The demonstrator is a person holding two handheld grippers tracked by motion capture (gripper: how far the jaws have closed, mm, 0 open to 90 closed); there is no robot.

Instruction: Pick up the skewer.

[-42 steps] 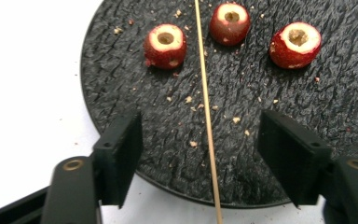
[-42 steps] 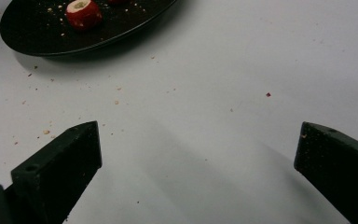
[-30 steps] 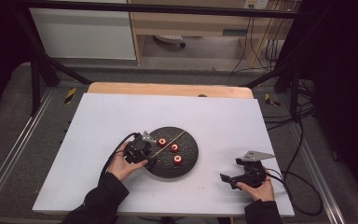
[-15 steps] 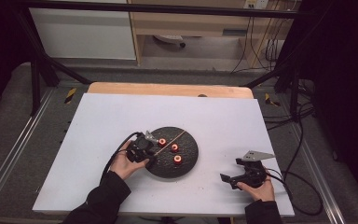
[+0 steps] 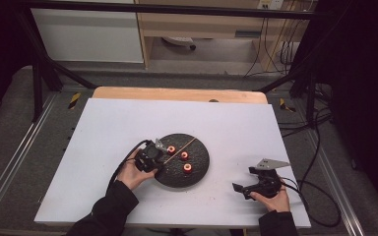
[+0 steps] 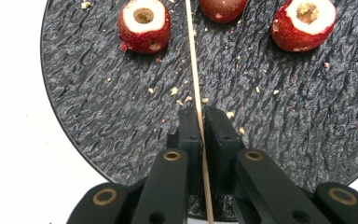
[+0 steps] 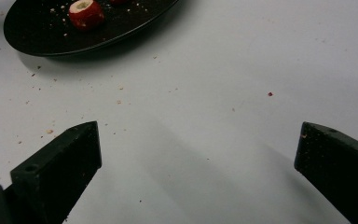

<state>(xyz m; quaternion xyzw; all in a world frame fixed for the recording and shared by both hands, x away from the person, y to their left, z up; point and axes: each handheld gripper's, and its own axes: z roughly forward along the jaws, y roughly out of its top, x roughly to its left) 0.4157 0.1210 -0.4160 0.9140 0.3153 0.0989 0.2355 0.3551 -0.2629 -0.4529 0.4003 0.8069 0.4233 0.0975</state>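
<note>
A round black plate (image 5: 197, 172) lies on the white table and carries three red cored fruits (image 5: 171, 149) (image 5: 184, 156) (image 5: 188, 168). My left gripper (image 5: 158, 149) sits at the plate's left rim, shut on a thin wooden skewer (image 5: 184, 146) that reaches across the plate. In the left gripper view the skewer (image 6: 193, 60) runs straight up from the left gripper (image 6: 203, 114), passing between a cored fruit (image 6: 144, 25) and a whole-looking one (image 6: 223, 7). My right gripper (image 5: 246, 179) rests on the table to the plate's right, open and holding nothing (image 7: 198, 135).
Crumbs are scattered over the plate (image 6: 98, 93) and the table by its rim (image 7: 74, 44). The white table (image 5: 128, 123) is bare behind the plate, with a wooden strip (image 5: 177, 94) at its far edge. Cables trail off the right side.
My left gripper has edged slightly toward the plate with the skewer. The right gripper and the fruits have not moved.
</note>
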